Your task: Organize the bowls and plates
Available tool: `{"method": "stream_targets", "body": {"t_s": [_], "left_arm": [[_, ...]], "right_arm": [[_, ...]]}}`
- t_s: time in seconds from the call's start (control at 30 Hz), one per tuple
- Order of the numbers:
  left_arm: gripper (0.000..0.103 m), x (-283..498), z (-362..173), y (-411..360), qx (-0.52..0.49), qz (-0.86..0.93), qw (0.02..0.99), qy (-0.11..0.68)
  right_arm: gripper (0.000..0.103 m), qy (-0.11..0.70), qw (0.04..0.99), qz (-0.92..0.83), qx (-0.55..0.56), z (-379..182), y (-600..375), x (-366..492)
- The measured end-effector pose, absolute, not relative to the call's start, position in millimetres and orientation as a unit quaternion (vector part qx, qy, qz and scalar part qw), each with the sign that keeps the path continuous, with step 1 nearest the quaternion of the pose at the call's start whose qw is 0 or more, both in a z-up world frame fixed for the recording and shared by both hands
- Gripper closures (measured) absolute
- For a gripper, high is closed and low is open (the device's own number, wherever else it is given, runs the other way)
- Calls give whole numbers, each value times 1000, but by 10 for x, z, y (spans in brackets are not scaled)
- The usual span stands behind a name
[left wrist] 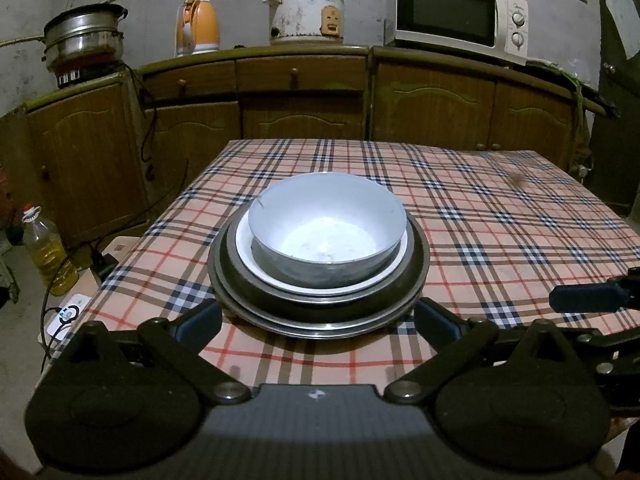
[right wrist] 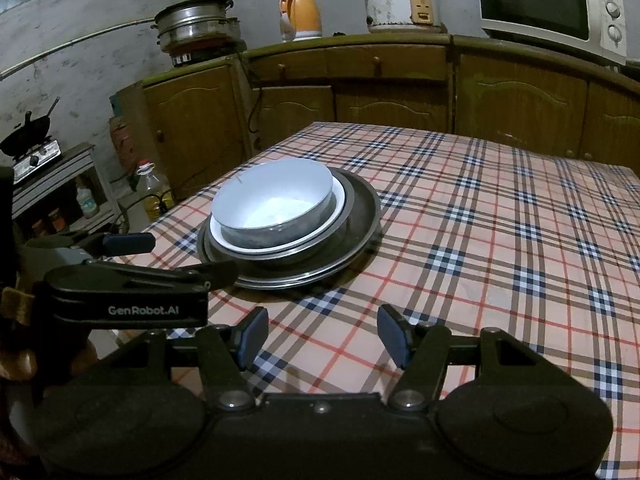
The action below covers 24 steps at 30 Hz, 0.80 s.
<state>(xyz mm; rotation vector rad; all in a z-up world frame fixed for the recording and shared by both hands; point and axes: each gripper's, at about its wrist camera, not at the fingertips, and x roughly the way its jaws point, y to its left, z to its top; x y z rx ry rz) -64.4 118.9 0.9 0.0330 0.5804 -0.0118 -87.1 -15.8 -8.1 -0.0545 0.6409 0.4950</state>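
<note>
A metal bowl point(left wrist: 326, 224) with a pale inside sits on a white plate point(left wrist: 248, 254), which rests in a stack of metal plates point(left wrist: 320, 312) on the plaid table point(left wrist: 500, 220). My left gripper point(left wrist: 318, 320) is open and empty, its fingers either side of the stack's near rim. In the right wrist view the bowl point(right wrist: 276, 204), white plate point(right wrist: 338, 208) and metal plates point(right wrist: 360, 216) lie ahead to the left. My right gripper point(right wrist: 322, 336) is open and empty over the cloth, short of the stack. The left gripper's body point(right wrist: 132, 296) shows at its left.
Wooden cabinets point(left wrist: 300, 96) stand behind the table, bearing a steel pot point(left wrist: 84, 36), an orange kettle point(left wrist: 198, 26), a rice cooker point(left wrist: 306, 14) and a microwave point(left wrist: 460, 12). An oil bottle point(left wrist: 48, 252) and cables lie on the floor at left. A stove with a wok point(right wrist: 28, 140) is far left.
</note>
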Motion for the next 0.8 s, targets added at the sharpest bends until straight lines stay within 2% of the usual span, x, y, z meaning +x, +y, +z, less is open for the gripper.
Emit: {"method": "stream_targets", "body": {"t_s": [0.8], "left_arm": [[0, -608, -9, 1149, 19, -5, 956, 294]], "right_arm": [[30, 311, 920, 238, -20, -96, -192, -850]]}}
